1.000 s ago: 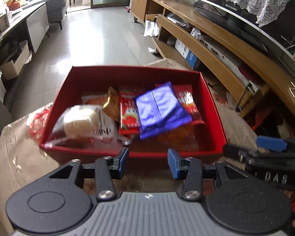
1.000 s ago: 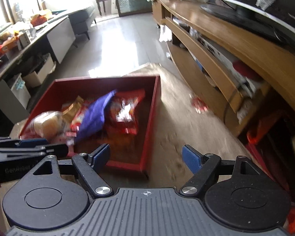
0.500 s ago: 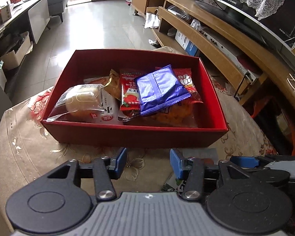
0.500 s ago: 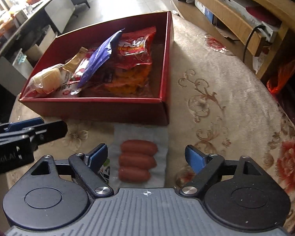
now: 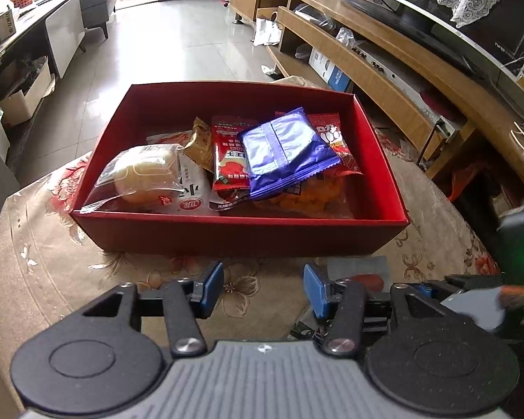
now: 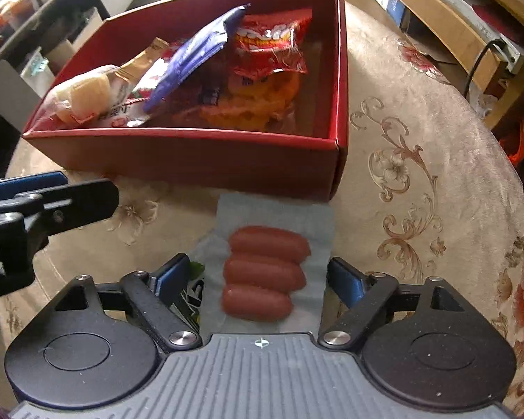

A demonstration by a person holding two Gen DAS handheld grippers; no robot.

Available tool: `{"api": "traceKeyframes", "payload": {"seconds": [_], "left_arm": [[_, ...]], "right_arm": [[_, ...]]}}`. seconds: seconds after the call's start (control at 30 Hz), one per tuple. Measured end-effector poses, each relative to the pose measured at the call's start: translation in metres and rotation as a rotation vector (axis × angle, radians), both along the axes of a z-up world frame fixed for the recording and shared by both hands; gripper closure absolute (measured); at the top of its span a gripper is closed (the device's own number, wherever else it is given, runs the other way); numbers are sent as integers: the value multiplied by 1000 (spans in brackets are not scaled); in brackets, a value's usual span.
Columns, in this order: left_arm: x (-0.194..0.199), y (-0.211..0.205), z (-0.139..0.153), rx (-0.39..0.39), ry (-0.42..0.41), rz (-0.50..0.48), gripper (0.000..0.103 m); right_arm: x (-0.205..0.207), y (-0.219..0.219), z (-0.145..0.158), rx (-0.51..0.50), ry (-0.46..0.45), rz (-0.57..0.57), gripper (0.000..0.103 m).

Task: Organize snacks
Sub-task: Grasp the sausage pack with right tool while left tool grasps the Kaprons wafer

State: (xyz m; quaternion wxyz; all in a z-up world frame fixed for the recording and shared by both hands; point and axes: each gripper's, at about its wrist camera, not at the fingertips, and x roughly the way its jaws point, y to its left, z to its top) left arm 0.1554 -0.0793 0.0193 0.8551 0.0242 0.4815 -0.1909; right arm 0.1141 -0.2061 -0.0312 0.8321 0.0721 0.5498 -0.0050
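My right claw (image 6: 258,277) hangs spread, straddling the clear pack of three red sausages (image 6: 263,272) lying crosswise just before the red cardboard box (image 6: 199,160); my left claw (image 5: 263,288), also released, sits farther off.

Black linkage arms, blue-padded jaws, silver screws, ribbed grey housing.

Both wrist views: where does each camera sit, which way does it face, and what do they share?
Left wrist: sits behind the open left gripper, faces the red box of snacks head-on; the right gripper shows blurred at right.
Right wrist: sits behind the open right gripper, looks down on the sausage pack in front of the box; the left gripper shows at left.
Shared: the box, the snacks, the tablecloth.
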Motion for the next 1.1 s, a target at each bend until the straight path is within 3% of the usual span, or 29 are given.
{"api": "traceKeyframes", "payload": {"seconds": [0.03,0.33,0.63,0.73,0.8,0.97,1.1], "left_arm": [[0,-1,-1,1,3,-4,54],[-8,-23,-13,14,44,-85,51],[-17,-61,-35,75,71,-188,50],[-20,-78,-42,98,66,-246,45],[-21,-85,-46,123,46,-257,38],[-12,-90,-61,139,68,-249,33],[-21,-96,-61,182,35,-260,35]], "right_arm": [[-1,-2,3,17,-5,0,29],[-22,-26,16,-9,-28,-27,29],[-45,-79,25,-3,-50,-175,29],[-47,-84,27,11,-59,-188,29],[-45,-84,25,11,-58,-183,29],[-42,-86,22,15,-42,-170,29],[-43,-88,22,15,-39,-166,29]]}}
